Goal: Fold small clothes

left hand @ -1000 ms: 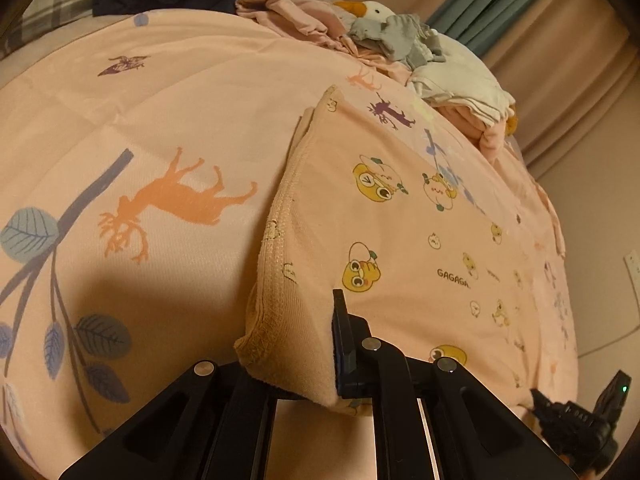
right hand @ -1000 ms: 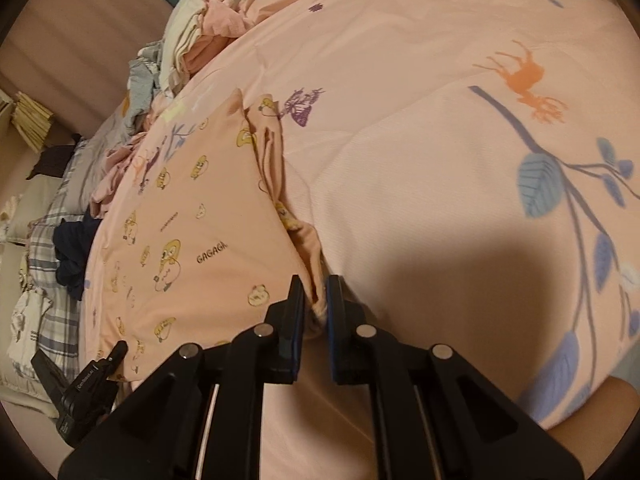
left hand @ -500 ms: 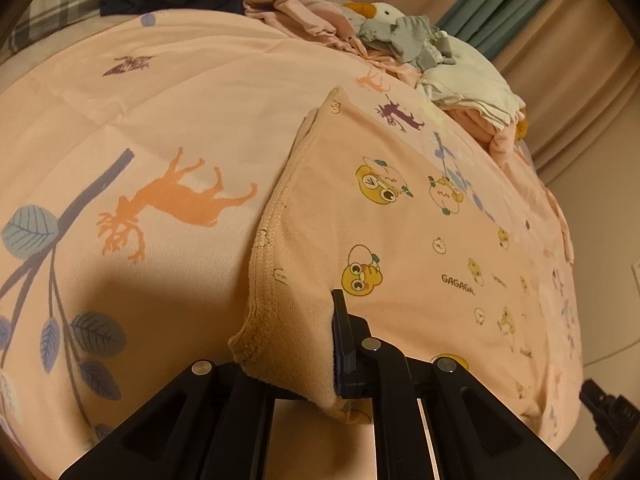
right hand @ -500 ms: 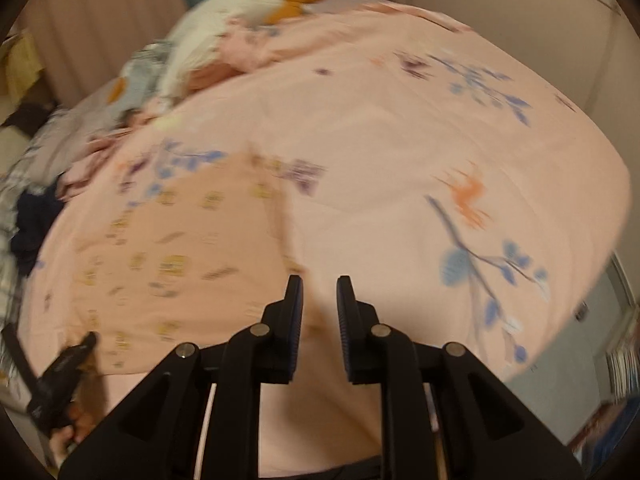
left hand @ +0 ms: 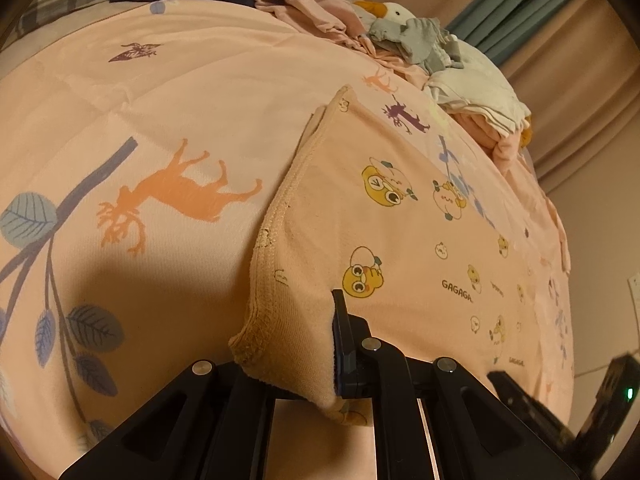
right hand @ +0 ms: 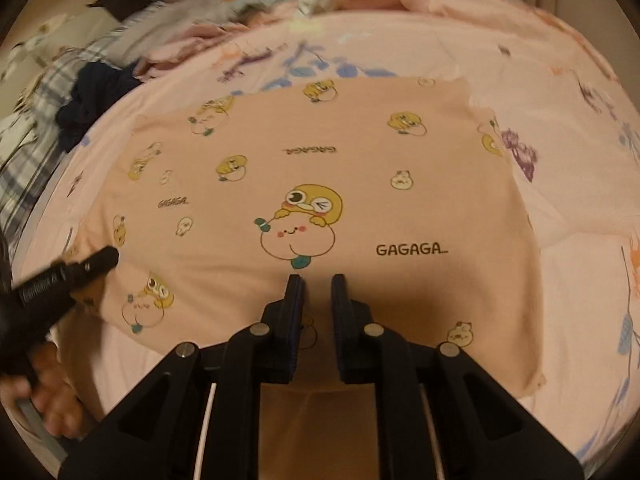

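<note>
On the bed: a pink bedspread [left hand: 168, 92] printed with deer, leaves and branches covers the whole surface.
Garment: a peach garment [right hand: 320, 184] with yellow cartoon faces and "GAGAGA" lettering lies spread flat in the middle of the bedspread; its stitched hem runs up the left side in the left wrist view.
Left gripper [left hand: 296, 360]: pinching the near corner of the peach garment [left hand: 400, 240]; the cloth is bunched between the fingers and hides the left finger, while the right finger [left hand: 344, 344] presses against it.
Left gripper in the right wrist view [right hand: 52, 284]: it reaches in from the left edge at the garment's near-left corner, with bare fingers of the person's hand [right hand: 48, 392] below it.
Right gripper [right hand: 316, 292]: hovers over the near edge of the garment, fingers parallel with a narrow gap between them, nothing held.
Clothes pile [left hand: 460, 72]: crumpled pink, white and grey pieces heaped at the far side of the bed, well apart from the garment.
Dark cloth [right hand: 92, 100]: a navy bundle beside a plaid fabric [right hand: 28, 152] at the left.
Curtains [left hand: 592, 80]: beige folds behind the bed.
</note>
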`<action>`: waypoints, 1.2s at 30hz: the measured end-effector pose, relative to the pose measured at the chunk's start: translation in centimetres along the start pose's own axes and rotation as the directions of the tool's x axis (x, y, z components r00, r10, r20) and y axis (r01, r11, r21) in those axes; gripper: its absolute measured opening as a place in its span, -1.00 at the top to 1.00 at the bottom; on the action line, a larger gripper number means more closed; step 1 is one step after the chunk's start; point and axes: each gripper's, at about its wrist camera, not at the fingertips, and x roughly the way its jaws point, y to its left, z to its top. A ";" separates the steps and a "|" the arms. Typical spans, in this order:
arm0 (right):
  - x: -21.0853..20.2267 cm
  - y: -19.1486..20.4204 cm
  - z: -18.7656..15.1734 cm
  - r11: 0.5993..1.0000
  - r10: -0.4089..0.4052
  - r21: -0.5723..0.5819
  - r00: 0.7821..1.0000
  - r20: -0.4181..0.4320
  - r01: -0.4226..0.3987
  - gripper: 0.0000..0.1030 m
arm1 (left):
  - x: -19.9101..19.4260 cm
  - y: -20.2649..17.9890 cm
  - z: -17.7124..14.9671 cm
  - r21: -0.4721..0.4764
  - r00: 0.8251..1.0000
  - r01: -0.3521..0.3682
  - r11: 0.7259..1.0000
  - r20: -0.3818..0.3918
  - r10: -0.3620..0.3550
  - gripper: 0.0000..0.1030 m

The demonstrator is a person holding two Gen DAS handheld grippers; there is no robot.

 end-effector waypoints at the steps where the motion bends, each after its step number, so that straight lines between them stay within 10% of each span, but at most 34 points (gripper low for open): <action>1: 0.0 0.0 -0.1 1.000 -0.001 -0.011 1.000 -0.001 0.001 0.72 | 0.0 -0.1 -0.1 0.004 1.000 -0.005 1.000 0.005 0.005 0.80; 17: 0.0 -2.0 -1.0 0.986 0.145 0.079 0.989 -0.010 -0.144 0.69 | 0.3 -3.0 -1.4 0.154 0.976 -0.192 0.969 0.132 0.172 0.80; 36: -0.2 -1.6 -1.1 0.992 0.125 0.035 0.992 -0.004 -0.125 0.59 | 0.1 -3.6 -1.4 0.130 0.977 -0.188 0.973 0.129 0.172 0.80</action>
